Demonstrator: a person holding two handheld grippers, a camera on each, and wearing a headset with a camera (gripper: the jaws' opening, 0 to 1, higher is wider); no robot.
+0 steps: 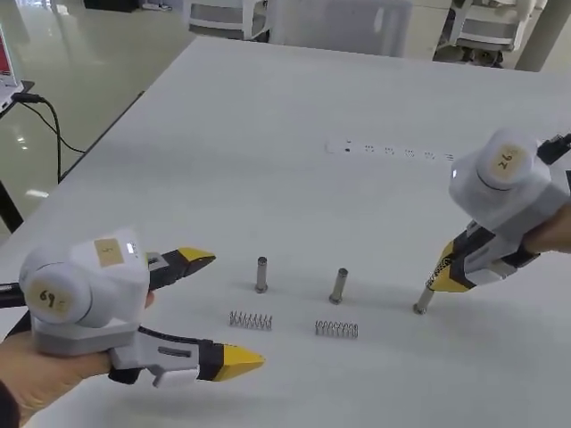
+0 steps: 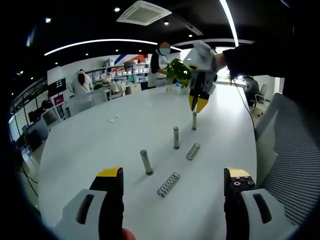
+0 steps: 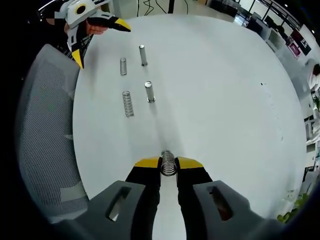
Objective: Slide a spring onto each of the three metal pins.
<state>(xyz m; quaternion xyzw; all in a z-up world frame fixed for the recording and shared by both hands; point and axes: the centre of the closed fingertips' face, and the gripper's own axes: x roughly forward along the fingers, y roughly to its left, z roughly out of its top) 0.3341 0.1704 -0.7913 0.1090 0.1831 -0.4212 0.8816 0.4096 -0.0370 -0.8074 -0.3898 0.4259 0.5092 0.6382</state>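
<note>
- the right claw (image 1: 443, 272) is closed on a spring (image 3: 168, 163), pinching it across the coils. it holds it right at the top of the far-right pin (image 1: 423, 301). whether the coil is over the pin's tip yet, i cannot tell.
- the left claw (image 1: 220, 309) hangs wide open with nothing in it, near the left pin (image 1: 261, 274).
- the left pin and the middle pin (image 1: 339, 285) stand bare on the desk (image 1: 268, 160). a loose spring (image 1: 250, 320) lies just in front of the left pin, and a second loose spring (image 1: 336, 329) just in front of the middle pin.
- to do this step well, as i judge it: keep the spring's axis in line with the upright pin and lower it straight. ease the grip once the pin is inside, so the coils are not squeezed against it and can drop.
- a sideways push might tip the pin if it only stands loose on the desk.
</note>
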